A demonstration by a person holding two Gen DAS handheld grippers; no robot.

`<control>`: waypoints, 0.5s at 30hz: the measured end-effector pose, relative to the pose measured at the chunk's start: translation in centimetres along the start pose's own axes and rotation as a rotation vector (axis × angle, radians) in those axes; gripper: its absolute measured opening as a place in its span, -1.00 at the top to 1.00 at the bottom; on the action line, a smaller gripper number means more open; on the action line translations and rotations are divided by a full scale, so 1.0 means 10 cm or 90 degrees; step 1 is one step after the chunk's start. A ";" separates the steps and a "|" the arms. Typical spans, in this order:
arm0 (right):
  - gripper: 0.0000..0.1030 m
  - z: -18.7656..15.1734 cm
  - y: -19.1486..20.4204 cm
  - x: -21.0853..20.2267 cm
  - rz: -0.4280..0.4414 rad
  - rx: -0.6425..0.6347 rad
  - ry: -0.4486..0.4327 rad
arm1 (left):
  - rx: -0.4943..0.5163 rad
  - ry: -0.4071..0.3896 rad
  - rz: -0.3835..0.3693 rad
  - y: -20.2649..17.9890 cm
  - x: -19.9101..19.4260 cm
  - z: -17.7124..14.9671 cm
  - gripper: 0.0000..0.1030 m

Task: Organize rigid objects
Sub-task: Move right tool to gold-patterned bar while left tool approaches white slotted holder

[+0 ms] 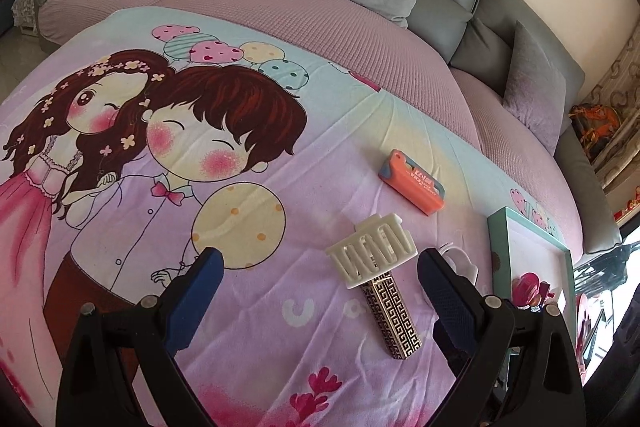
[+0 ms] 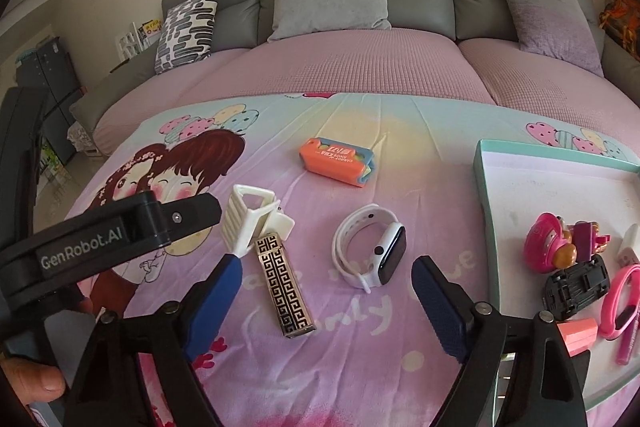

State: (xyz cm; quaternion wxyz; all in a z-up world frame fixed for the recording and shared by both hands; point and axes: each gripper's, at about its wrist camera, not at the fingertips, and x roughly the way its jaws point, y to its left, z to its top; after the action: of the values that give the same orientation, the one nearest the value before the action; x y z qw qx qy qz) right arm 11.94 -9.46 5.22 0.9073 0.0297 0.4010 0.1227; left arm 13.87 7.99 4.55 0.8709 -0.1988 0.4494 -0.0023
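Watch [image 2: 370,251] lies on the bed blanket [image 2: 320,327], just ahead of the right tongs [image 2: 326,291] and left of the tray [image 2: 504,195]. Both tongs gape wide, empty; the left tongs [image 1: 320,279] face the lighter [image 1: 390,315], so right is nearer.

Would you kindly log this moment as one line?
left tool: open, empty | right tool: open, empty | watch: on blanket | tray: holds toys
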 end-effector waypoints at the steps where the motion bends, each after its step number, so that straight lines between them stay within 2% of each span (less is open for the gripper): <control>1: -0.72 0.00 0.01 0.01 -0.006 -0.006 0.002 | 0.001 0.003 -0.001 0.00 0.02 0.00 -0.90; 9: -0.60 0.00 0.08 0.00 -0.004 -0.019 -0.004 | -0.008 0.011 0.004 0.07 0.05 0.01 -0.89; 11: -0.44 -0.01 0.11 0.02 -0.002 -0.025 0.003 | -0.011 0.011 0.001 0.09 0.04 0.01 -0.89; 15: -0.37 -0.03 0.14 0.07 0.011 -0.025 0.013 | -0.008 0.015 -0.002 0.09 0.06 0.00 -0.90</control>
State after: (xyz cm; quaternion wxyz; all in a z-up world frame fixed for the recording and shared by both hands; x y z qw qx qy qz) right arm 11.90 -7.95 4.71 0.9024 0.0141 0.4078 0.1386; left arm 14.12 8.69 3.79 0.8644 -0.2051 0.4591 -0.0033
